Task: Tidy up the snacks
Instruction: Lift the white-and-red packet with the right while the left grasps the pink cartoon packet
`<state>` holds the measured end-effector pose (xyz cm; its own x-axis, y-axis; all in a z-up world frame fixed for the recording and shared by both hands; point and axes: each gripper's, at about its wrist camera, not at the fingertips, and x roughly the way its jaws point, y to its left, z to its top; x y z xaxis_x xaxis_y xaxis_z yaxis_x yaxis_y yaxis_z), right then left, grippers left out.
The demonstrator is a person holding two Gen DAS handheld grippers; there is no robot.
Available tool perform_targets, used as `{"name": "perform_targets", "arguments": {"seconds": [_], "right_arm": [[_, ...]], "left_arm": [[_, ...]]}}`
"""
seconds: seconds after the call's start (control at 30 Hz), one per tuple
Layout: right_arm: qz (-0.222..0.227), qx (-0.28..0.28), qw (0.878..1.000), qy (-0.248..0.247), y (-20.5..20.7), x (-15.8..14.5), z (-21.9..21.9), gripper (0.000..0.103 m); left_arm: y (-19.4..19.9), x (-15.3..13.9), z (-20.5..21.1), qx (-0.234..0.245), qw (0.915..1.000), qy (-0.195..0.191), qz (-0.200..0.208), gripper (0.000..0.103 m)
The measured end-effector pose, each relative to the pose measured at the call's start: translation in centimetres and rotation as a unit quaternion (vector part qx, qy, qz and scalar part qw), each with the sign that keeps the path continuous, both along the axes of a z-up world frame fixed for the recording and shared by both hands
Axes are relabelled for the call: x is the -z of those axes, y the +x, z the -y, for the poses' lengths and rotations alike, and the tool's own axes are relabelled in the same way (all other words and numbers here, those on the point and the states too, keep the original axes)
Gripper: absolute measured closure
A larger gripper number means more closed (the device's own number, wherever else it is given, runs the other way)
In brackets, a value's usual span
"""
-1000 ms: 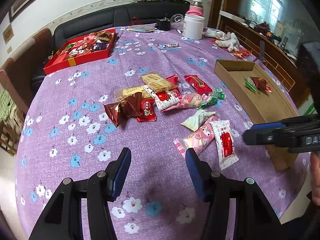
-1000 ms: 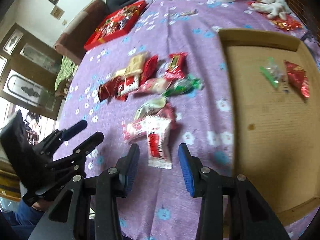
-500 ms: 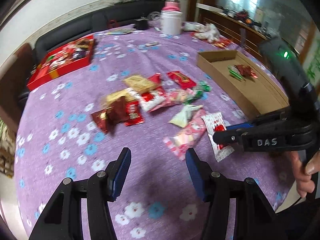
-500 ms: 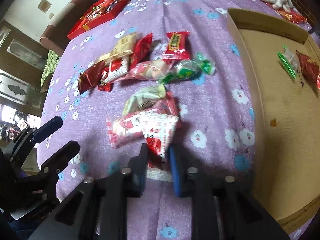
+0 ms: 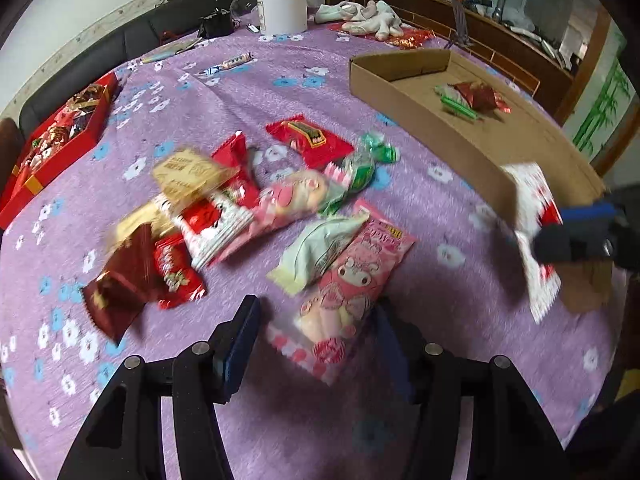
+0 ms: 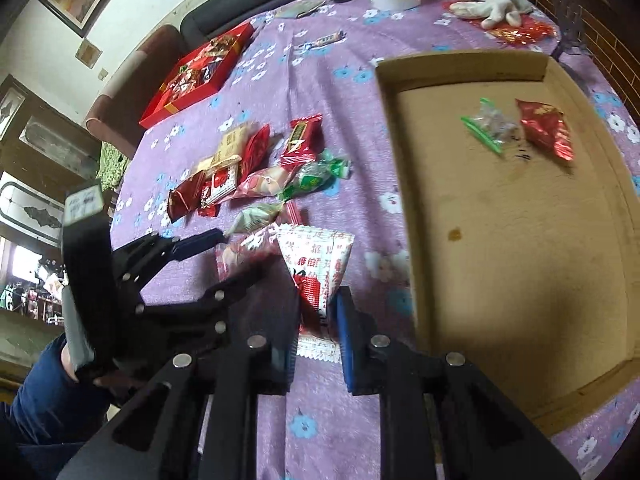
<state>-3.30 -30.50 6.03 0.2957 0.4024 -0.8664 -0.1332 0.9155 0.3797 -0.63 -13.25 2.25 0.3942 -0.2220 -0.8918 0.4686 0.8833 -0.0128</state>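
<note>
My right gripper (image 6: 320, 312) is shut on a white-and-red snack packet (image 6: 316, 264). In the left wrist view the packet (image 5: 536, 240) hangs from that gripper (image 5: 560, 236) beside the near corner of the cardboard tray (image 5: 420, 120). My left gripper (image 5: 316, 328) is open and points down. Its fingers straddle the near end of a pink cartoon packet (image 5: 344, 292) without pressing on it. A pale green packet (image 5: 320, 248) lies against the pink one. More loose snacks (image 5: 224, 208) are heaped on the purple cloth beyond.
The tray (image 6: 520, 240) holds a clear green-edged packet (image 6: 486, 128) and a red packet (image 6: 544, 128). A red gift box (image 5: 60, 136) of sweets sits far left. At the back stand a white jar (image 5: 282, 8) and white gloves (image 5: 368, 16).
The right gripper closed on the white-and-red packet and carried it toward the tray. The left gripper moved forward and down until its fingers straddled the pink packet.
</note>
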Motion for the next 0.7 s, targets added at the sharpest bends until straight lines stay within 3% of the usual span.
{"name": "perform_targets", "arguments": {"seconds": [0.07, 0.17, 0.2, 0.37, 0.47, 0.5, 0.57, 0.6, 0.7], "right_arm": [[0.000, 0.002, 1.000, 0.001, -0.1, 0.0, 0.2, 0.086], [-0.003, 0.002, 1.000, 0.006, -0.1, 0.0, 0.7, 0.086], [-0.003, 0.002, 1.000, 0.008, -0.1, 0.0, 0.8, 0.086], [-0.005, -0.005, 1.000, 0.014, 0.0, 0.2, 0.8, 0.086], [-0.007, -0.006, 1.000, 0.016, 0.0, 0.3, 1.0, 0.086], [-0.007, -0.006, 1.000, 0.017, 0.0, 0.3, 1.1, 0.086], [-0.006, -0.006, 1.000, 0.019, 0.0, 0.1, 1.2, 0.086], [-0.006, -0.006, 1.000, 0.019, 0.0, 0.1, 1.2, 0.086], [-0.003, -0.008, 1.000, 0.019, -0.1, -0.1, 1.3, 0.086]], "left_arm": [[0.2, -0.1, 0.2, -0.008, 0.9999, -0.010, 0.006, 0.059], [-0.4, -0.4, 0.4, -0.016, 0.9994, -0.030, -0.011, 0.063], [-0.8, -0.5, 0.3, -0.017, 0.9989, -0.039, -0.018, 0.075], [-3.8, -0.6, 0.0, -0.036, 0.9952, -0.075, -0.053, 0.075], [-4.7, -1.5, -0.3, -0.045, 0.9950, -0.079, -0.040, 0.075], [-4.8, -1.9, -0.4, -0.047, 0.9951, -0.080, -0.034, 0.073], [-4.6, -2.5, -0.2, -0.044, 0.9965, -0.068, -0.020, 0.058], [-4.4, -2.5, 0.0, -0.043, 0.9975, -0.055, -0.013, 0.042], [-3.7, -2.2, 0.6, -0.040, 0.9983, -0.042, -0.006, 0.039]]}}
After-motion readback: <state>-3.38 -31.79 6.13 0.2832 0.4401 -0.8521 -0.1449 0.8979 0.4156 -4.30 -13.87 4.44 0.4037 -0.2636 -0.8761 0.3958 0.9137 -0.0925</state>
